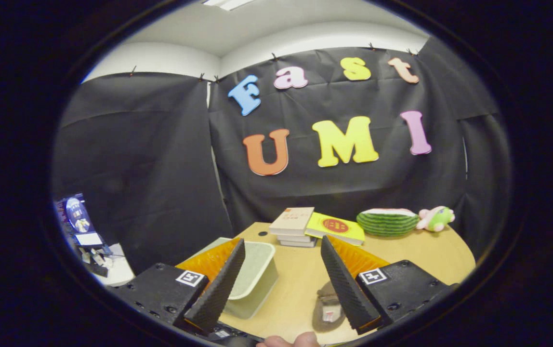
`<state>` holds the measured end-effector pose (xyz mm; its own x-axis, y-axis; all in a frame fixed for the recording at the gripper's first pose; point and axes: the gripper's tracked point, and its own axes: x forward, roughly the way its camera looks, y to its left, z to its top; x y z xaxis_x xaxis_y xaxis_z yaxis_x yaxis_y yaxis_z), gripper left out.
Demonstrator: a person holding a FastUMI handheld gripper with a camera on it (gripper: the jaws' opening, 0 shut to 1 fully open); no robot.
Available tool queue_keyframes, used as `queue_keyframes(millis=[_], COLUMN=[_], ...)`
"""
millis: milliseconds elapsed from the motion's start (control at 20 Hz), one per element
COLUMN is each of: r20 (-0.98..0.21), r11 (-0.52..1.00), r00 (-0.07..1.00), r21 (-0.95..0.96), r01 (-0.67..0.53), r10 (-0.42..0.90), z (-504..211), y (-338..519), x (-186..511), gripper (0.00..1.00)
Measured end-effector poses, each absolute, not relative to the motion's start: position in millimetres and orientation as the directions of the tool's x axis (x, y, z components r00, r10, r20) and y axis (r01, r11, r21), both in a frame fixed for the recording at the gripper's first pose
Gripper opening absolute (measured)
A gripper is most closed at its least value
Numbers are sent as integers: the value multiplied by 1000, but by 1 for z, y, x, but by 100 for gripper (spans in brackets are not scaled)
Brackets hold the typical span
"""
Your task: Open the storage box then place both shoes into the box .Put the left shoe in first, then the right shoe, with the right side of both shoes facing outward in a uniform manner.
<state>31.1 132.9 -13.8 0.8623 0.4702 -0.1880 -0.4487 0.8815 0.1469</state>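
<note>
Now we are holding the tool [281, 270] wide over the desk [300, 284], aiming squarely for the closed storage box [257, 277] lid beside the shoe [327, 308].

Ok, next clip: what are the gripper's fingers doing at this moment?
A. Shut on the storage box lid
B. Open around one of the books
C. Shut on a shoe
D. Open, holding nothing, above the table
D. The gripper has its fingers spread with bare table between them; the storage box lies by one finger, a shoe by the other, and the books lie beyond.
</note>
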Motion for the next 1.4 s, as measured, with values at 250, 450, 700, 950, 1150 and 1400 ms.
queue_keyframes(millis=[250, 450, 700, 950, 1150, 1400], r20=[-291, -381, -433, -490, -451, -402], r11=[771, 681, 618, 613, 535, 456], r00=[724, 572, 445, 370, 299, 241], r21=[372, 512, 614, 663, 773, 854], r01=[-517, -524, -491, -429, -341, -249], r10=[625, 727, 784, 789, 841, 883], z=[-49, -90, -124, -170, -185, -190], y=[163, 186, 206, 223, 238, 252], x=[37, 39, 48, 66, 73, 74], gripper=[100, 100, 100, 99, 95, 68])
